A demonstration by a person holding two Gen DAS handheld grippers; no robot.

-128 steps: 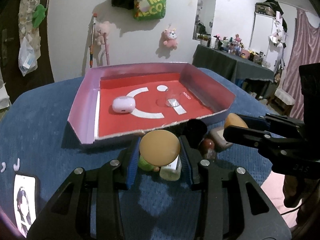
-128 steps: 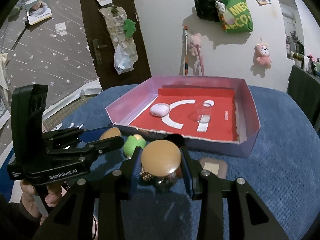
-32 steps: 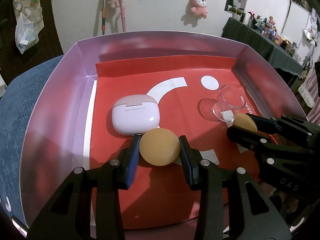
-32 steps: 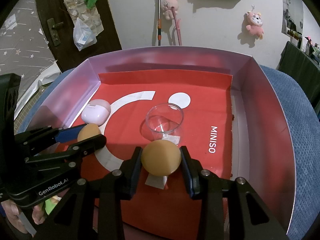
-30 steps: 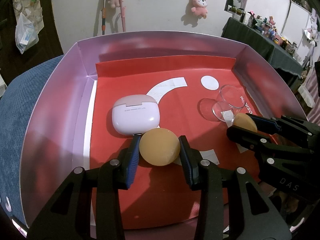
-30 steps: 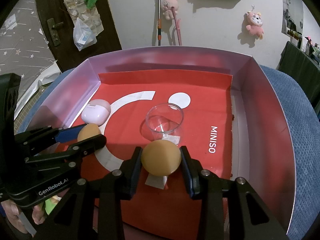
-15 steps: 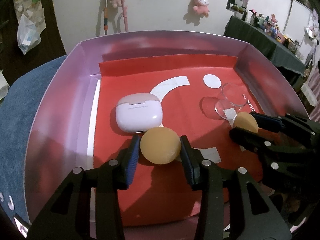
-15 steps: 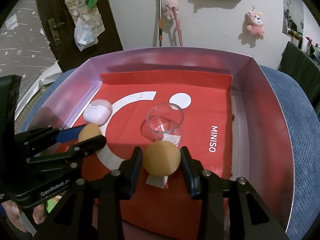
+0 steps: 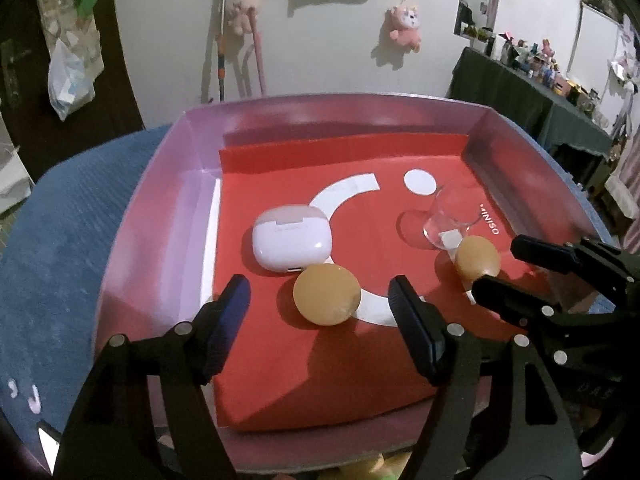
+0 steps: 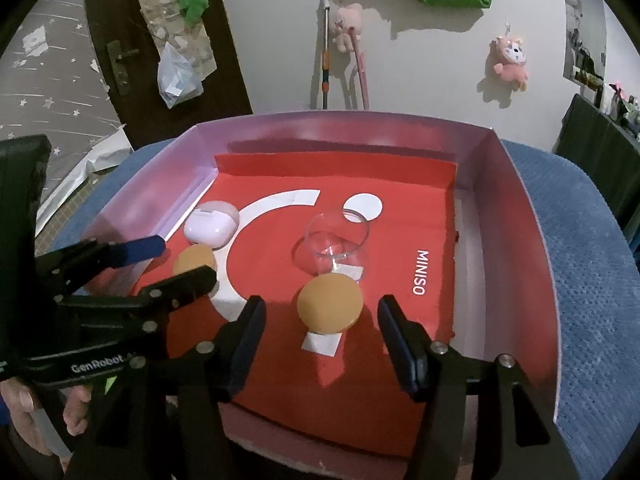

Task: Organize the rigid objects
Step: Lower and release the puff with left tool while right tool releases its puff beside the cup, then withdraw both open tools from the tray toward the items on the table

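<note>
A shallow pink box (image 9: 160,200) with a red floor lies on a blue cloth. My left gripper (image 9: 320,304) is open, its fingers wide on either side of a tan-lidded jar (image 9: 326,294) that stands on the red floor just in front of a white earbud case (image 9: 292,240). My right gripper (image 10: 322,320) is open too, around a second tan-lidded jar (image 10: 330,308) that stands in front of a clear glass (image 10: 336,240). Each view shows the other gripper and its jar: the right jar (image 9: 478,258) and the left jar (image 10: 195,260).
The box walls (image 10: 516,240) rise around the floor. The blue cloth (image 9: 72,220) spreads left and right (image 10: 592,280) of the box. A dark door and a white wall with plush toys lie behind. Small objects peek from under the near box edge (image 9: 384,468).
Both grippers have opened and let go of their jars, which now stand on the red floor. Both grippers have drawn back slightly.
</note>
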